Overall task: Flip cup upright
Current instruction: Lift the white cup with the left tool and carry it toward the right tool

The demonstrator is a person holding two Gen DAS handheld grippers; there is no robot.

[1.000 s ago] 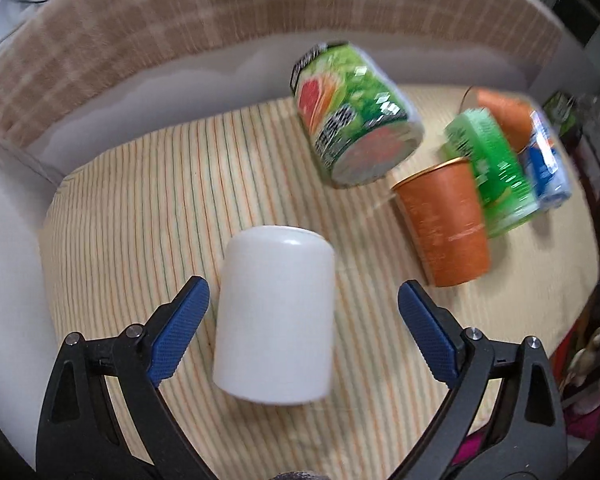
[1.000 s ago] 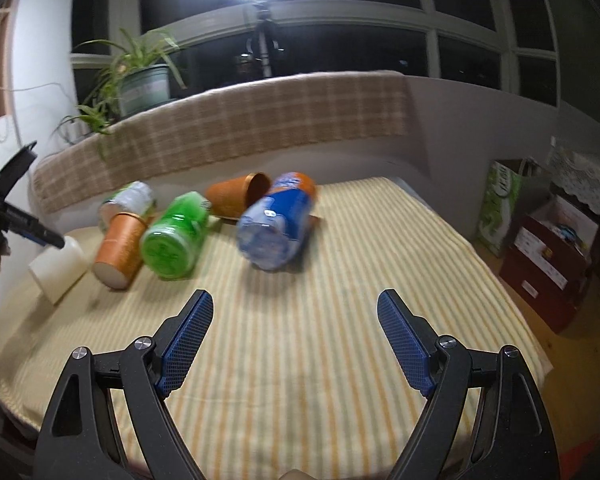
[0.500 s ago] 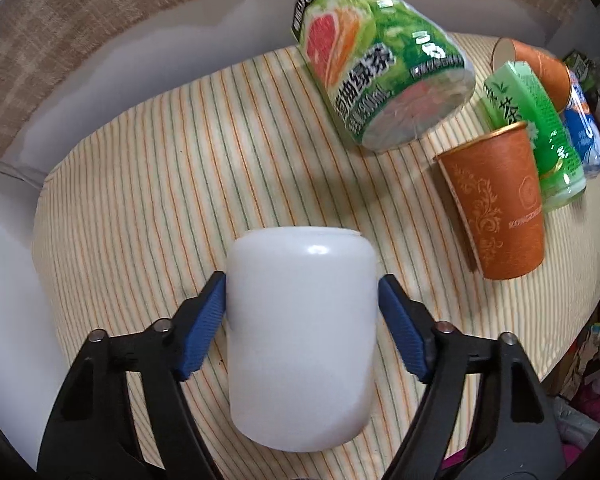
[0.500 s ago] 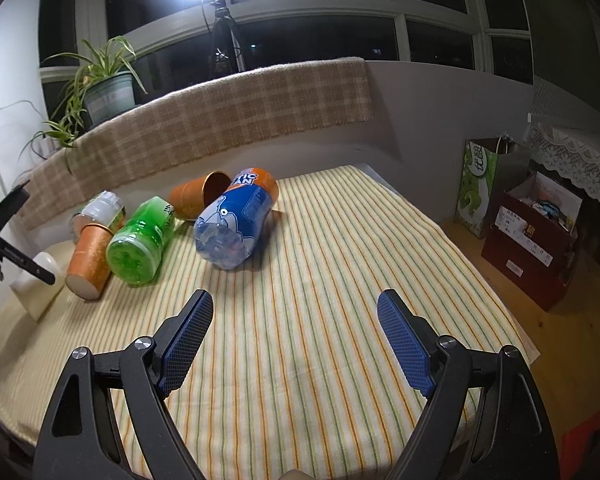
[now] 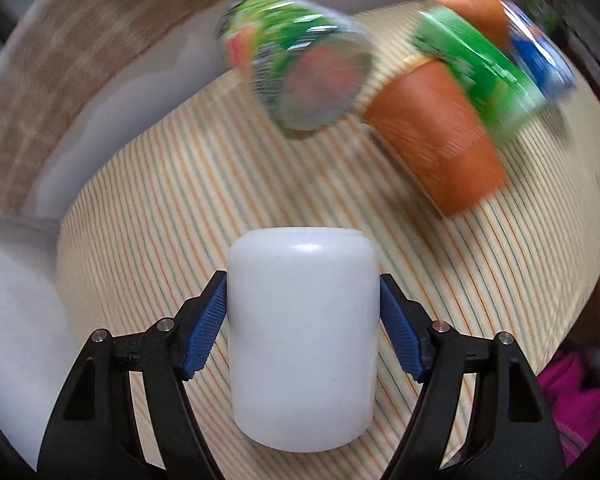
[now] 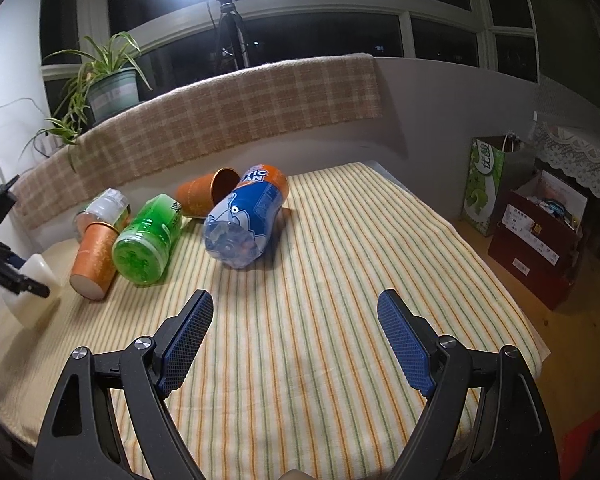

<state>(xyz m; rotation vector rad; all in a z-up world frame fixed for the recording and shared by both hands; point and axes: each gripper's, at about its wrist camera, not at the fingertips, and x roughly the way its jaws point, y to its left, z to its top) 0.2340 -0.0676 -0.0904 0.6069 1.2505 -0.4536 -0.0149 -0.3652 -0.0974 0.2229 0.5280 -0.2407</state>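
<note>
left gripper (image 5: 302, 320) clamps the white plastic cup (image 5: 302, 320) lying on the striped cloth (image 5: 160, 208); smooth sides might slip while turning. right gripper (image 6: 296, 336) hangs apart, empty.

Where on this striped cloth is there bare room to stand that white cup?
Bare striped cloth stretches from the blue bottle to the right edge and toward the open right gripper. The far left is crowded: orange cups, green bottles, and the left gripper holding the white cup.
</note>
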